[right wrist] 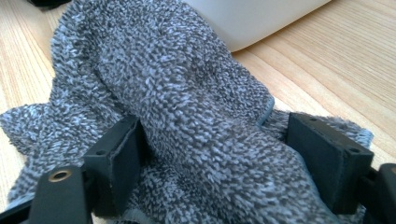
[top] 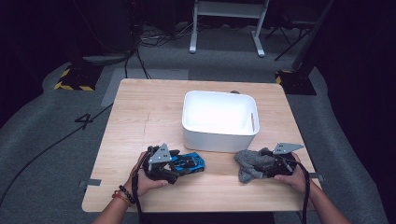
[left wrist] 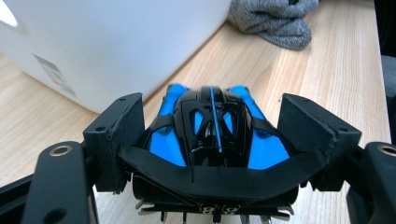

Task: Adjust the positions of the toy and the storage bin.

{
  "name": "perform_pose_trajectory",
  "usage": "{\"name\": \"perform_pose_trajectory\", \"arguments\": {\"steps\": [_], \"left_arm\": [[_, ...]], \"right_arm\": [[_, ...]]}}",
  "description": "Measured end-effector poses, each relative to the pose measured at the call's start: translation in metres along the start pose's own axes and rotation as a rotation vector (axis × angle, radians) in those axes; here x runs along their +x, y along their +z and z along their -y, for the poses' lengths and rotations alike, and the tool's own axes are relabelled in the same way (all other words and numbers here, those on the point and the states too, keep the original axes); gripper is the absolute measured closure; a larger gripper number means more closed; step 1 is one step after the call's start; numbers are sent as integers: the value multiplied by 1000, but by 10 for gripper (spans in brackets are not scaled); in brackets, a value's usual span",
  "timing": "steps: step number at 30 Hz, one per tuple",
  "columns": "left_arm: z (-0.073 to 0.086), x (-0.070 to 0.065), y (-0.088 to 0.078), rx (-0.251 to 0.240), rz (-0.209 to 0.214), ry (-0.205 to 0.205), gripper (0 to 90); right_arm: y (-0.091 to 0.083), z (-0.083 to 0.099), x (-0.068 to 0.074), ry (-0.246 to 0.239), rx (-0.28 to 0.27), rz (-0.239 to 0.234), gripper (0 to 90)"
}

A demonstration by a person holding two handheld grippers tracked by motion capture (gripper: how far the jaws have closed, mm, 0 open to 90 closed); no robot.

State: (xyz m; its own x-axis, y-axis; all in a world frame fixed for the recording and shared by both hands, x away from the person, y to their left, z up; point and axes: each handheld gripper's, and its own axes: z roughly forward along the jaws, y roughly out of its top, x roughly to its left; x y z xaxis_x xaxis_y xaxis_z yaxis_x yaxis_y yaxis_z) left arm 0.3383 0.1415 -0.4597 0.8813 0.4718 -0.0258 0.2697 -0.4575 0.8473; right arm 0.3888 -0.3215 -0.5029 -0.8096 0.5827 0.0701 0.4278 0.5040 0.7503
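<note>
A blue and black toy car [top: 190, 163] sits low over the wooden table [top: 140, 116], in front of the white bin's left corner. My left gripper [top: 180, 162] is shut on it; in the left gripper view the jaws press both sides of the car [left wrist: 210, 126] at its rear wing, with the gripper [left wrist: 210, 116] pointing along its roof. A crumpled grey terry cloth [top: 250, 164] lies at the front right. My right gripper [top: 264, 164] stands open around it, and in the right gripper view a ridge of the cloth [right wrist: 187, 70] rises between the wide jaws of the gripper [right wrist: 212, 140].
A white plastic bin [top: 219, 135] stands in the middle of the table, just behind both grippers; its wall shows in the left gripper view [left wrist: 93, 46] and the right gripper view [right wrist: 261, 18]. Stands and cables lie on the floor beyond the table.
</note>
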Motion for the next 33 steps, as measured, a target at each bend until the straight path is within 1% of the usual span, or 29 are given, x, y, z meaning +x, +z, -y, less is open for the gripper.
{"name": "perform_pose_trajectory", "arguments": {"steps": [3,5,9,16,21,23,27,33], "left_arm": [[-4,0,-4,-29,0,-6,244],[-6,0,-7,-41,-7,-4,244],[-7,1,-14,-66,-23,-15,244],[-11,2,-23,-94,-48,-10,244],[-16,3,-28,-115,-58,-8,244],[-19,3,-32,-127,-67,-2,244],[-26,5,-40,-159,-84,-3,244],[-33,8,-55,-187,-113,-4,244]], "right_arm": [[0,0,0,-1,0,1,210],[0,0,0,-1,0,1,210],[0,0,0,0,1,-1,210],[0,0,0,-1,1,-2,211],[0,0,0,-1,3,-1,210],[0,0,0,0,2,-1,210],[0,0,0,-1,3,-2,210],[0,0,0,0,4,-1,210]]}}
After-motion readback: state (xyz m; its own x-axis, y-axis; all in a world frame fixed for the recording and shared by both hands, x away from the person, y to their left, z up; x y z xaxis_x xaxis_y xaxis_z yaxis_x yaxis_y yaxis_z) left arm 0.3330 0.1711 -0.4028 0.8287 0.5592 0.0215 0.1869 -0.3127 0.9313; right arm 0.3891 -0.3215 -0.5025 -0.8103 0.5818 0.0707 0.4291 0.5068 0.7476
